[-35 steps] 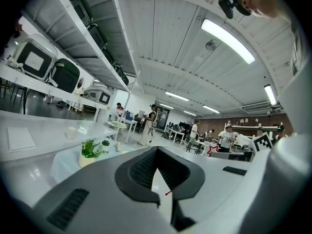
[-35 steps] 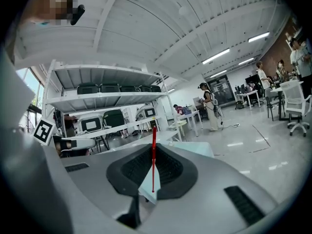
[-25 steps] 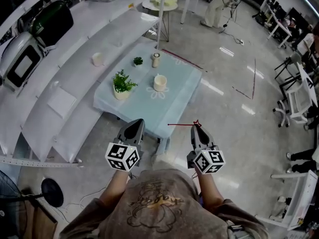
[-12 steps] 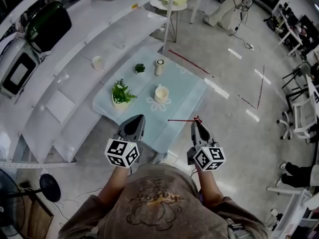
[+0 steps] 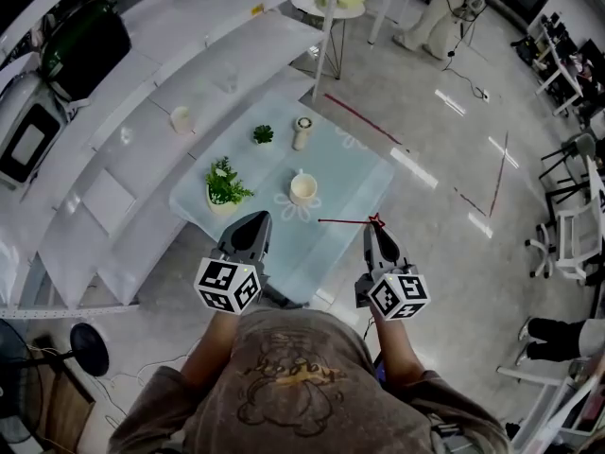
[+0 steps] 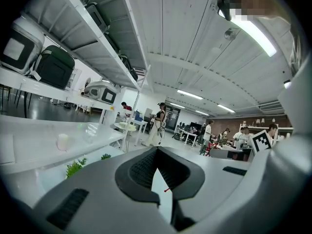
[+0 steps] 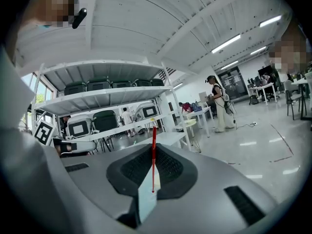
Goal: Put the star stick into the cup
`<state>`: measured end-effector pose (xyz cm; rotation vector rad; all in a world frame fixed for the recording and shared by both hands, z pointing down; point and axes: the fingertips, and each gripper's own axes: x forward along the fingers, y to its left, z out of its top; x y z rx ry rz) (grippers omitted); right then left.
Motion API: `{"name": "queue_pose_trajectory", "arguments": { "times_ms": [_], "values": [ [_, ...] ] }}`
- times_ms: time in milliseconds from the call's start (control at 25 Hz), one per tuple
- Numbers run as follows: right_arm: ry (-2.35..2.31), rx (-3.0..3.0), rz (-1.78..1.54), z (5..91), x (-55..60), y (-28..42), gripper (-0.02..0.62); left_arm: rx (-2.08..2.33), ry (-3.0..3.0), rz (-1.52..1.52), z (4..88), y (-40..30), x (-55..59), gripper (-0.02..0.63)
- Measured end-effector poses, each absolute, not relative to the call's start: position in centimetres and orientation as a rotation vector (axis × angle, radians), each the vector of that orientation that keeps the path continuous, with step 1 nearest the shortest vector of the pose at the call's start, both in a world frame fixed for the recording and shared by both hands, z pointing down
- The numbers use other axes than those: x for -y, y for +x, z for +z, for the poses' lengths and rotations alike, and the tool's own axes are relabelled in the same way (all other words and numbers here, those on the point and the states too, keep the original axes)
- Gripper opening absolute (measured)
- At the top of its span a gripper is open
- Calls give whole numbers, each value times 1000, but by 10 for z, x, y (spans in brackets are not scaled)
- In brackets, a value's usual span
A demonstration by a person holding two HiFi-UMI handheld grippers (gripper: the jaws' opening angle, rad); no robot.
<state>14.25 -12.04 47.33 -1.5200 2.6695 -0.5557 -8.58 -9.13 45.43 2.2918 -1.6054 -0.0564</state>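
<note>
A thin red star stick (image 5: 345,221) lies level, its star end (image 5: 377,220) pinched in my right gripper (image 5: 376,229) and its shaft pointing left over the table's near corner. In the right gripper view the stick (image 7: 153,155) stands upright between the shut pads. The cream cup (image 5: 302,188) sits on a flower-shaped mat on the pale blue table (image 5: 350,173), ahead and left of the stick. My left gripper (image 5: 255,221) hovers over the table's near edge, empty, its jaws closed together (image 6: 157,152).
On the table also stand a potted plant (image 5: 223,183), a small green plant (image 5: 262,134) and a pale jar (image 5: 302,132). White shelves (image 5: 113,197) with appliances run along the left. A round white table (image 5: 326,3) and office chairs (image 5: 567,225) stand farther off.
The table and cup have slid slightly nearer to the grippers in the head view. Both grippers keep their pose, and the stick stays gripped.
</note>
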Motion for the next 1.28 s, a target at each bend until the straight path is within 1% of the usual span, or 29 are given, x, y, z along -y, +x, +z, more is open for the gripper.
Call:
{"name": "queue_pose_trajectory", "arguments": {
  "times_ms": [480,680,920,1280],
  "values": [
    [-1537,-2623,-498,458,184,115,21,1539,2320,-25,463,-103,139,21],
    [-1563,-2623,-493,465,213,107,21,1512,2327,-25,466,-107,156,21],
    [-1576,-2626,-559,493,242,97,21,1492,2321,-16,472,-110,170,21],
    [-1610,-2637,-729,558,264,78,21,1499,2300,-5,481,-120,180,21]
  ]
}}
